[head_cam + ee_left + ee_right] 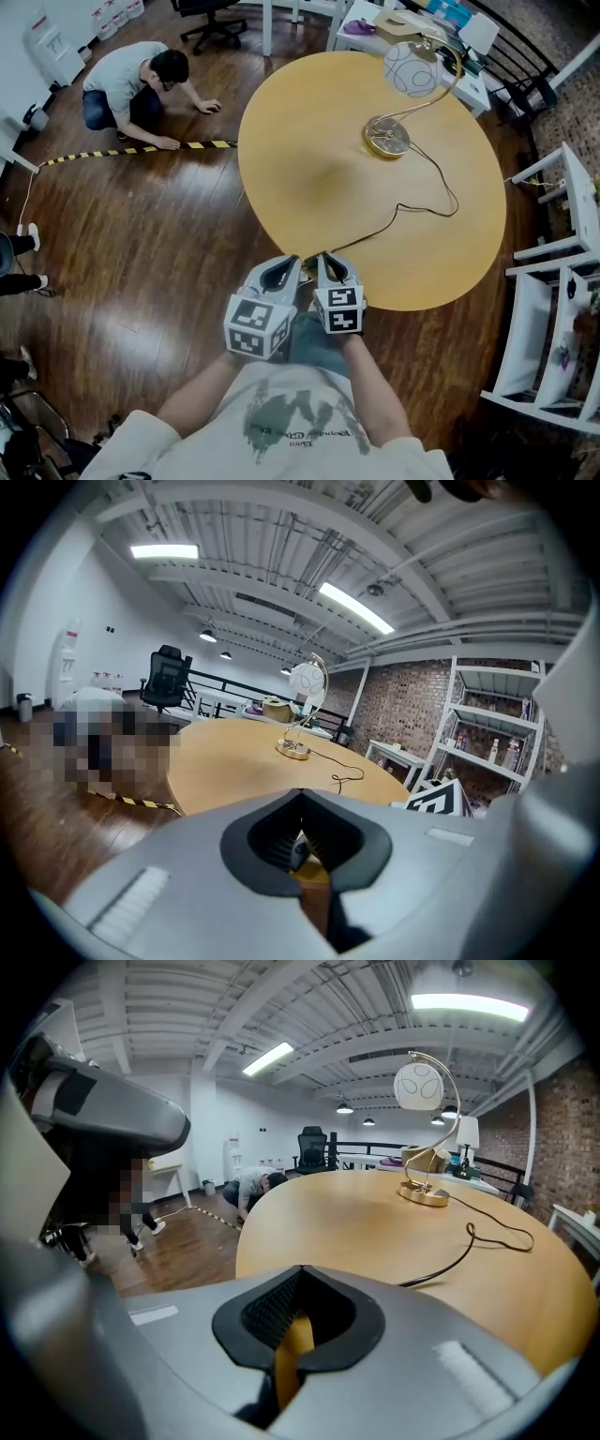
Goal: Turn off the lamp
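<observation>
The lamp has a white globe shade (410,67) on a curved gold stem and a round gold base (386,140). It stands at the far right of the round wooden table (319,178). Its black cord (427,208) loops across the top toward the near edge. My left gripper (286,268) and right gripper (329,263) hang side by side at the table's near edge, far from the lamp, both shut and holding nothing. The left gripper view has the lamp (302,714) beyond the shut gripper (300,795). The right gripper view has the shade (419,1086) and base (424,1194) past the shut gripper (300,1275).
A person (131,80) crouches on the wooden floor at the back left by yellow-black tape (141,150). White shelving (558,281) stands to the right of the table. A white desk (412,28) with clutter and an office chair (211,19) lie behind it.
</observation>
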Action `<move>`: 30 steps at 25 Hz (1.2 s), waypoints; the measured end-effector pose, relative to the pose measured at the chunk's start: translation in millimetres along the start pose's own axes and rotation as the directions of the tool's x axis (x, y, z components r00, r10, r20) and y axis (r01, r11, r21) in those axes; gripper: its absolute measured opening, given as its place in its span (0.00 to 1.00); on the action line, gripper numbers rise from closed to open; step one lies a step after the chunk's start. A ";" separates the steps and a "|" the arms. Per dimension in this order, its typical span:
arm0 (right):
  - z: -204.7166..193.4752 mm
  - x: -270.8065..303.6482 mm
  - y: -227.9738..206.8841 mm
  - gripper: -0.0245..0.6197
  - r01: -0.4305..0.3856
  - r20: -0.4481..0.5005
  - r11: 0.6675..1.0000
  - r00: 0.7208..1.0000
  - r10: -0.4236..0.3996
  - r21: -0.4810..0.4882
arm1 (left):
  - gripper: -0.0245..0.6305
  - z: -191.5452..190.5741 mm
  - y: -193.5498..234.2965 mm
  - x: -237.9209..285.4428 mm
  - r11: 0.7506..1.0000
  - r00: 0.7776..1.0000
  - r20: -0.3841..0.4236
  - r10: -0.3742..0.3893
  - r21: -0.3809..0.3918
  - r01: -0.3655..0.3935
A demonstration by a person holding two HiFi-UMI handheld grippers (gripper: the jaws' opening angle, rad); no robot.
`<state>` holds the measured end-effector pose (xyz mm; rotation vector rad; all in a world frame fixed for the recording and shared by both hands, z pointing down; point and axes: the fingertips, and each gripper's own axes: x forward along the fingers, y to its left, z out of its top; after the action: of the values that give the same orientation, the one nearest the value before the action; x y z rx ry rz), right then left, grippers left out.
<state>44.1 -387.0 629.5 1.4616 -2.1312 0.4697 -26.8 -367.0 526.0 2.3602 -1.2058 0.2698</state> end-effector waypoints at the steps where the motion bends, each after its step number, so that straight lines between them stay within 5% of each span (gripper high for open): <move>1: 3.0 -5.0 -0.8 0.04 0.003 0.012 1.000 1.000 -0.003 0.001 | 0.04 2.1 -0.9 -2.1 1.000 1.000 0.006 -0.002 0.005 0.002; 18: 68.1 -116.6 38.4 0.04 0.094 0.236 0.995 0.966 -0.101 0.040 | 0.04 13.4 -41.6 -58.5 0.992 0.990 0.068 -0.120 0.042 0.117; 30: 106.3 -220.5 58.3 0.04 0.128 0.397 0.988 0.905 -0.154 0.092 | 0.04 41.7 -93.8 -91.7 0.973 0.964 0.150 -0.219 0.106 0.204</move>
<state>31.2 -257.2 414.4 1.8680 -2.3100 0.1918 -7.4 -275.4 425.0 2.6071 -1.0176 0.0636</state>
